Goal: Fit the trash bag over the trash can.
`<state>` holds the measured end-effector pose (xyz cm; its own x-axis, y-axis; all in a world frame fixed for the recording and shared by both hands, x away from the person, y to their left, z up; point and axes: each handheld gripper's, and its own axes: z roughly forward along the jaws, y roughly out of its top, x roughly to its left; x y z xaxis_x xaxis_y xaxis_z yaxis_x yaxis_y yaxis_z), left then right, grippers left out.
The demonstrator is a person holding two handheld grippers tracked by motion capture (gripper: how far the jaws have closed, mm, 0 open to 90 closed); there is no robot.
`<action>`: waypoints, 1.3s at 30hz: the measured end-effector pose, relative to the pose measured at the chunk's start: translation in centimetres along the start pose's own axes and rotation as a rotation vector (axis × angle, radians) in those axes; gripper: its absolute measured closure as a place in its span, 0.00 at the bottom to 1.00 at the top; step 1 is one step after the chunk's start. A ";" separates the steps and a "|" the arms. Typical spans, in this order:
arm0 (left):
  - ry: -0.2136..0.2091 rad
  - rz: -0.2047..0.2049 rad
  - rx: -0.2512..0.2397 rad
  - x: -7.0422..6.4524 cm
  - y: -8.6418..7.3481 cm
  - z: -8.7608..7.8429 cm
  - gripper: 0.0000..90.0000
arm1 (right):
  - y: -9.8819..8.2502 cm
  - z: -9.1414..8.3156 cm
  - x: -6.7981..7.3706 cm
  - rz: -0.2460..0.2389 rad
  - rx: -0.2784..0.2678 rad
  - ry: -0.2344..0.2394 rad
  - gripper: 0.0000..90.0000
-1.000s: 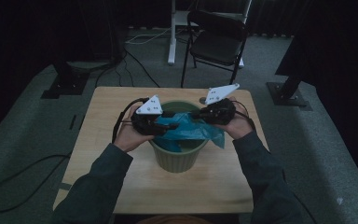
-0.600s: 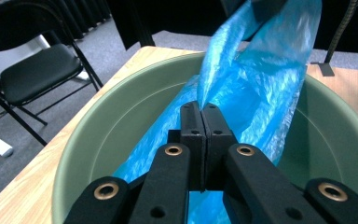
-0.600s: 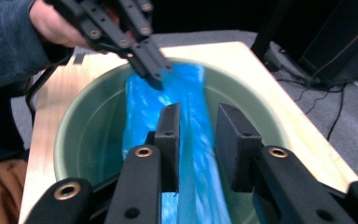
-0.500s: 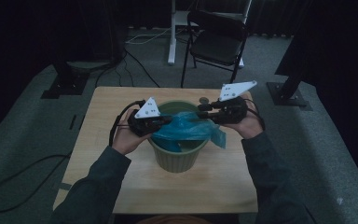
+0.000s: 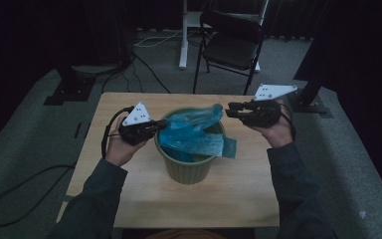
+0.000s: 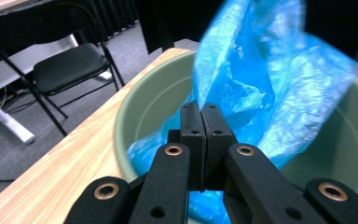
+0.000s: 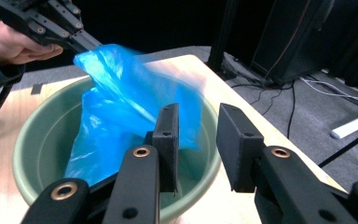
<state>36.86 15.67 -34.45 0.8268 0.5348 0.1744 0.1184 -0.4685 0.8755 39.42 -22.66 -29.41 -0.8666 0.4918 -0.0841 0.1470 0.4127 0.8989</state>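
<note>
left claw (image 6: 203, 112) clenched on crinkly blue plastic bag (image 5: 194, 132) | right claw (image 7: 196, 140) released, jaws apart, nothing between | round green bin (image 5: 186, 172)

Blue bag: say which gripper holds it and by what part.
The left gripper is shut on the blue bag, pinching its edge at the bin's rim. The right gripper is open, holding nothing.
</note>
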 end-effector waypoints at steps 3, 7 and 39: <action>0.013 -0.022 -0.001 0.5 -0.4 -0.2 0.99 | -0.4 -0.3 -0.3 0.021 -0.004 -0.014 0.77; 0.020 -0.025 0.005 0.7 -0.5 -0.1 0.99 | -0.7 0.1 0.2 0.025 0.016 0.057 0.78; 0.047 -0.072 -0.018 2.0 -1.5 -0.5 0.97 | -0.2 4.3 2.7 0.034 0.102 0.270 0.78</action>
<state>38.04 17.79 -35.19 0.7898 0.5993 0.1308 0.1668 -0.4150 0.8944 39.16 -18.11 -31.67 -0.9539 0.2904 0.0756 0.2139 0.4813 0.8500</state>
